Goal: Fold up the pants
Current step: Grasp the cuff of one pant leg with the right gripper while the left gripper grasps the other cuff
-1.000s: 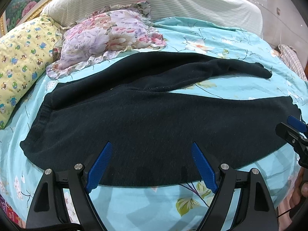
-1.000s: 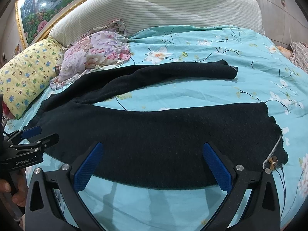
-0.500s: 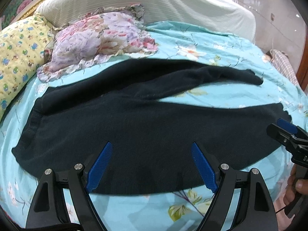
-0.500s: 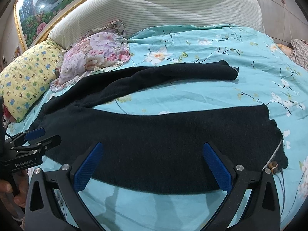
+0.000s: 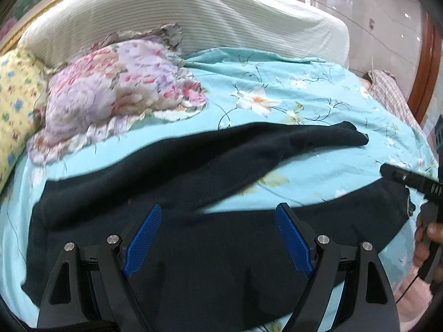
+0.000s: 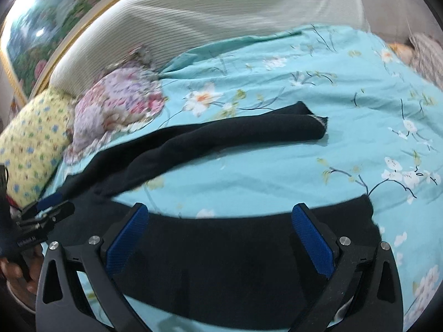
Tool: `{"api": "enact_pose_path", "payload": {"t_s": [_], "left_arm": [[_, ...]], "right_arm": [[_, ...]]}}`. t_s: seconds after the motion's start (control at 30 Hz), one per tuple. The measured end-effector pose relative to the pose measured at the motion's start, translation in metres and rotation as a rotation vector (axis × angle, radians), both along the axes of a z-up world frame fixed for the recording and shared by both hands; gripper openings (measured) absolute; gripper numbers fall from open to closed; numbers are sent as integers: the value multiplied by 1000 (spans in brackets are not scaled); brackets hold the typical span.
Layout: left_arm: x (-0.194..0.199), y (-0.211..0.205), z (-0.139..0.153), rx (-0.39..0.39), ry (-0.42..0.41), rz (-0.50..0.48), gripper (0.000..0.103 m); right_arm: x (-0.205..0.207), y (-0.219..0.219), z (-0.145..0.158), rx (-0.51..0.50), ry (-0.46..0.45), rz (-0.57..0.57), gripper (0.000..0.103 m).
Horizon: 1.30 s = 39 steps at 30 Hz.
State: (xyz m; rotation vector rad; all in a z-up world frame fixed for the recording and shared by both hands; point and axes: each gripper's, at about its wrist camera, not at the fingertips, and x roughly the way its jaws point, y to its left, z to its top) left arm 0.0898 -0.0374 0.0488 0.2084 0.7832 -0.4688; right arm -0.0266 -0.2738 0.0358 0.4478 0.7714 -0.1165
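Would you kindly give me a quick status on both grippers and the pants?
Left gripper open, right gripper open, both over the near leg. Black pants spread flat on the floral bedsheet, legs splayed, unfolded. Floral pillow beyond the waistband; not obstructing.

We see dark navy pants (image 5: 210, 182) lying flat across the bed, legs spread apart in a V (far leg narrower, slightly rumpled), waistband toward the pillows.
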Motion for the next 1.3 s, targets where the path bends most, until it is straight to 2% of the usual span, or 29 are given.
{"api": "enact_pose_path", "payload": {"t_s": [0.23, 0.37, 0.5, 0.6, 0.87, 0.93, 1.0, 1.07, 1.17, 1.2, 1.23, 1.27, 1.3], "left_arm": [[46, -17, 4, 32, 20, -53, 85], [73, -32, 4, 47, 39, -138, 85], [101, -45, 1, 67, 50, -221, 85], [122, -53, -4, 66, 84, -272, 85], [158, -85, -35, 136, 191, -419, 85], [162, -92, -47, 166, 220, -430, 85], [165, -96, -57, 185, 248, -435, 85], [166, -97, -62, 184, 269, -438, 83], [162, -94, -60, 158, 280, -451, 69], [159, -93, -57, 151, 279, -458, 58], [155, -92, -54, 147, 273, -470, 41], [152, -91, -52, 145, 272, -475, 34], [148, -89, -48, 140, 270, -482, 20]], "right_arm": [[26, -38, 1, 103, 33, -70, 103], [42, -56, 2, 179, 31, -95, 102], [57, -71, 1, 242, 53, -120, 88], [68, -90, -8, 342, 84, -155, 78], [79, -130, -39, 531, 136, -273, 75], [84, -137, -47, 555, 154, -290, 68], [85, -141, -52, 551, 167, -305, 52], [85, -144, -55, 550, 164, -322, 45], [83, -147, -54, 528, 153, -336, 33], [83, -147, -54, 525, 149, -337, 29], [82, -148, -52, 516, 144, -335, 27], [81, -148, -51, 508, 140, -333, 23], [80, -147, -49, 502, 132, -331, 21]]}}
